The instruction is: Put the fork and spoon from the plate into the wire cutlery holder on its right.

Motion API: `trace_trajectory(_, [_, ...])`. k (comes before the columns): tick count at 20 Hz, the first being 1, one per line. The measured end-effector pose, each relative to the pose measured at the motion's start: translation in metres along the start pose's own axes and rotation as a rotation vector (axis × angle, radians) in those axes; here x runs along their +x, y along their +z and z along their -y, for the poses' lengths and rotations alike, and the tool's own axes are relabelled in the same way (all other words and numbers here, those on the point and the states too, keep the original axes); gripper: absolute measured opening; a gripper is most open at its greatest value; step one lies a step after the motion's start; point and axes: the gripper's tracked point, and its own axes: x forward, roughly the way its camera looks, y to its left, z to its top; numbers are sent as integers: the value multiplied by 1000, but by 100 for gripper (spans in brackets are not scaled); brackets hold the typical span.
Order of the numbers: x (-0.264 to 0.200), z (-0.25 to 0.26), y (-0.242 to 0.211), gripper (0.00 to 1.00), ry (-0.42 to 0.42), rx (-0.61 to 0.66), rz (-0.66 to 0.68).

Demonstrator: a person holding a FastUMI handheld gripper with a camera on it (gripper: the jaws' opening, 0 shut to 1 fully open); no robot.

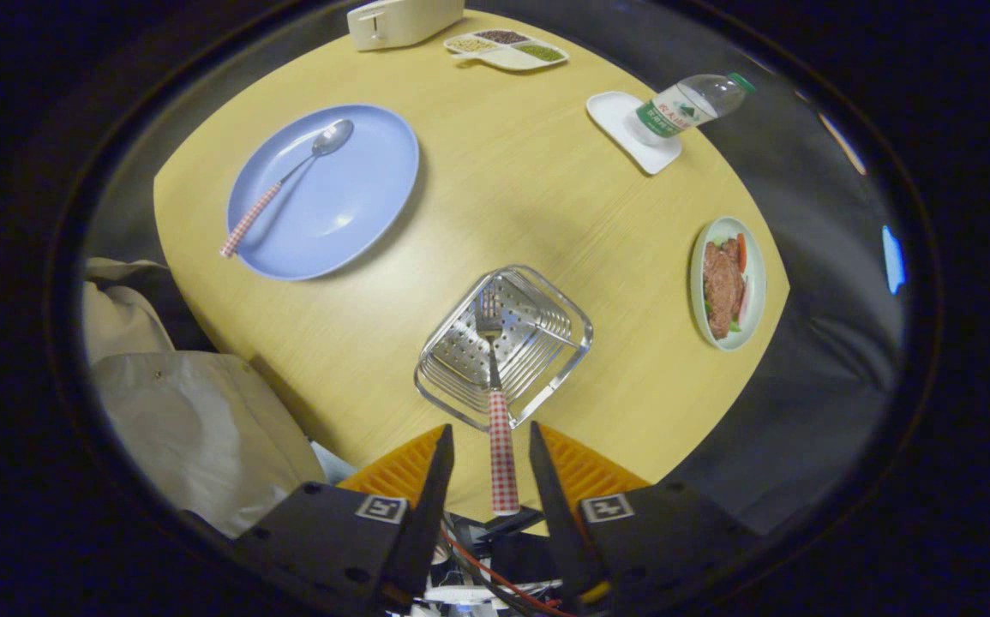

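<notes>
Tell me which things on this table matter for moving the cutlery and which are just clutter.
Job:
fork, head down in the wire cutlery holder, handle between the open fingers of the hand-held gripper
spoon lying on the blue plate

Clutter:
water bottle on a white tray
meat dish
divided snack tray
cream box

The gripper [491, 450] points downward, its fingers [436, 480] spread apart, touching nothing.
</notes>
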Motion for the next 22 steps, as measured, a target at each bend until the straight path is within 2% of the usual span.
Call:
trace_trajectory(8, [-27, -15, 44, 98, -31, 207, 317])
trace_trajectory(13, [-57, -32, 79, 98, -66, 288, 561])
trace_trajectory(22, [-67, -84, 110, 99, -12, 522, 827])
